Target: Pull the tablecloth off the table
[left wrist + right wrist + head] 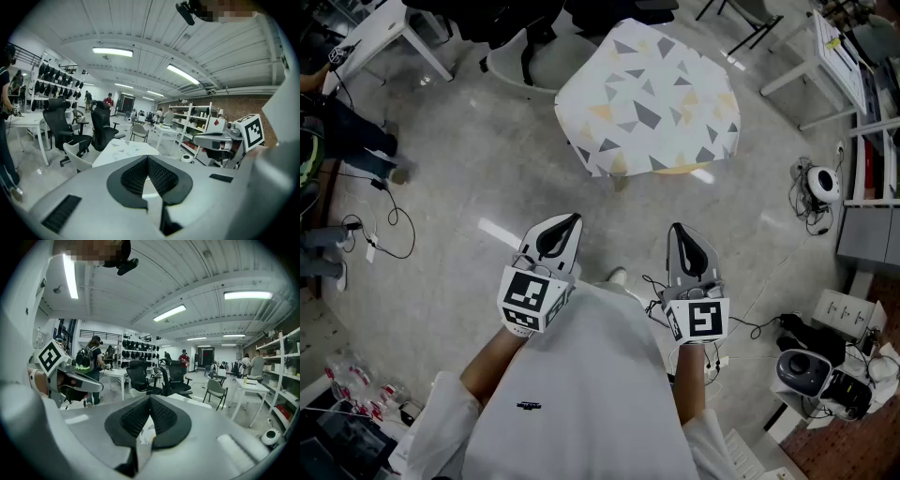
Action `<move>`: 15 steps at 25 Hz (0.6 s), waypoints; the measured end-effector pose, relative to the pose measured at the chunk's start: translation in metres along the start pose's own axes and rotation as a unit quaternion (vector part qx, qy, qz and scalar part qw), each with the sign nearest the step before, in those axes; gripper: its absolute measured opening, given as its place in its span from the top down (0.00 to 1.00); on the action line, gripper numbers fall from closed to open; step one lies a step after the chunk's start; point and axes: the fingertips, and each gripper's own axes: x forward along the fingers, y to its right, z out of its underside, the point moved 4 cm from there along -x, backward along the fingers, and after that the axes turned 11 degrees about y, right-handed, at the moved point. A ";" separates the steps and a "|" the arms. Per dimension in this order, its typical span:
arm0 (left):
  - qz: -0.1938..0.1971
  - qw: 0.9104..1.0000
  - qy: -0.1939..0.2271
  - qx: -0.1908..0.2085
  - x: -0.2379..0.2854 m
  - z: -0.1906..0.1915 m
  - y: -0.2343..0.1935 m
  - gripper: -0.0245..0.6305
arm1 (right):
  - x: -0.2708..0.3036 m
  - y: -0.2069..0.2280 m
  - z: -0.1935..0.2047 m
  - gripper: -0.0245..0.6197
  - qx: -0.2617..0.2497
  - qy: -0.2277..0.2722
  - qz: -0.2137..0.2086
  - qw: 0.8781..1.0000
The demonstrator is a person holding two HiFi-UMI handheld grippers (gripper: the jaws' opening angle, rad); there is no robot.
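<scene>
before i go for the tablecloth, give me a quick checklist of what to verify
1. Tablecloth draped over table: ok.
2. Nothing standing on the tablecloth: ok.
3. Left gripper open for a grasp: not ok, fingers shut, empty.
4. Right gripper open: not ok, shut, empty.
5. Cloth edge within reach: not ok, both grippers held near the body, floor between.
6. Walkway to table free of cables: ok, they lie off to the sides.

Two tools in frame: the left hand-held gripper (566,225) and the right hand-held gripper (680,234), each carrying one marker cube (530,298) (700,319), two cubes in all. One tablecloth (652,98) lies over one surface (680,170). Around it stand two black office chairs (61,124) (104,126), one white chair (77,159) and one grey folding chair (139,132).
</scene>
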 end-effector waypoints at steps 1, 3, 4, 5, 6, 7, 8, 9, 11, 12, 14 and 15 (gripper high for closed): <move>0.000 1.000 0.002 -0.002 -0.001 0.001 0.009 0.95 | -0.006 0.002 -0.002 0.94 -0.005 0.003 -0.004 1.000; -0.001 1.000 0.005 -0.003 -0.002 0.002 0.027 0.95 | -0.018 0.006 -0.004 0.94 -0.013 0.009 -0.010 1.000; -0.001 1.000 0.006 -0.001 -0.003 0.002 0.036 0.95 | -0.024 0.008 -0.004 0.94 -0.014 0.012 -0.012 1.000; -0.002 1.000 0.006 0.002 -0.005 0.002 0.044 0.95 | -0.030 0.009 -0.003 0.94 -0.013 0.016 -0.012 1.000; -0.001 1.000 0.007 0.005 -0.007 0.002 0.052 0.95 | -0.037 0.011 -0.002 0.94 -0.011 0.020 -0.013 1.000; -0.002 1.000 0.008 0.006 -0.009 0.002 0.059 0.95 | -0.045 0.012 -0.001 0.94 -0.008 0.022 -0.013 1.000; -0.003 1.000 0.009 0.006 -0.011 0.002 0.067 0.95 | -0.053 0.014 -0.001 0.94 -0.005 0.024 -0.014 1.000; -0.005 1.000 0.011 0.005 -0.013 0.002 0.074 0.95 | -0.061 0.016 0.000 0.94 -0.003 0.025 -0.015 1.000; -0.010 1.000 0.015 0.004 -0.016 0.003 0.085 0.95 | -0.076 0.022 0.001 0.94 0.002 0.030 -0.013 0.999; -0.012 1.000 0.016 0.005 -0.017 0.003 0.090 0.95 | -0.083 0.025 0.001 0.94 0.007 0.033 -0.011 0.999; -0.015 1.000 0.016 0.008 -0.016 0.005 0.102 0.95 | -0.099 0.035 0.003 0.94 0.025 0.042 -0.006 0.999; -0.016 1.000 0.015 0.010 -0.016 0.006 0.108 0.95 | -0.106 0.040 0.004 0.94 0.036 0.044 -0.005 0.998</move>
